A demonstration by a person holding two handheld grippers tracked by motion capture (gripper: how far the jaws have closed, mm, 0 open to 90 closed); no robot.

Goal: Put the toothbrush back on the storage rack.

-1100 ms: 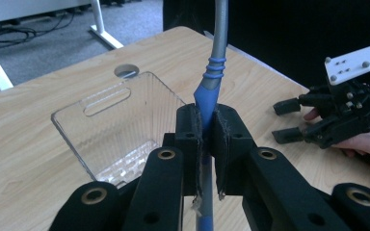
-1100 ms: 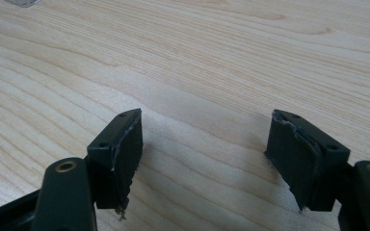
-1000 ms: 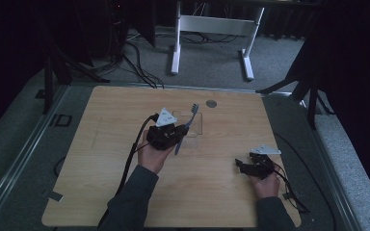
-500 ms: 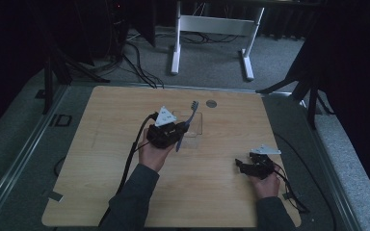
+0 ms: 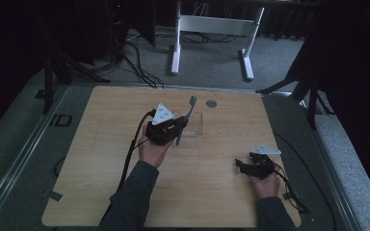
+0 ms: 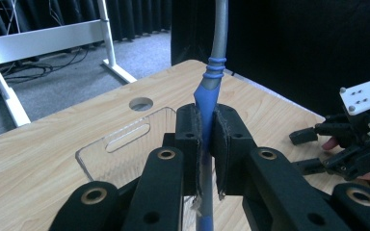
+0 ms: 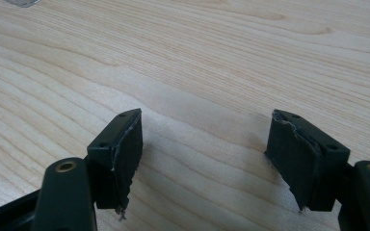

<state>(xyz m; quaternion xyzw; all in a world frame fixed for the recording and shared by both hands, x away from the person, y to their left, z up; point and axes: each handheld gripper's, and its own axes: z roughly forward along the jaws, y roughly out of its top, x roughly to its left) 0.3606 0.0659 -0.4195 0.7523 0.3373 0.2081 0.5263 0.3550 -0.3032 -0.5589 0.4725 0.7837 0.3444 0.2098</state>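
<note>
The tabletop (image 5: 101, 159) is pale wood with rounded corners and a round hole (image 5: 211, 103) near its far edge. A clear plastic tray (image 5: 193, 126) lies flat on it, near the middle.

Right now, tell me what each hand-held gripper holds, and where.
Left hand-held gripper clamps the toothbrush at its blue handle. Right hand-held gripper is open, holding nothing.

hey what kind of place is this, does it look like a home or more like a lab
More like a lab or recording studio, probably. A bare wooden table stands on grey carpet, ringed by black curtains and floor cables. The left gripper holds a toothbrush over a clear tray.
</note>
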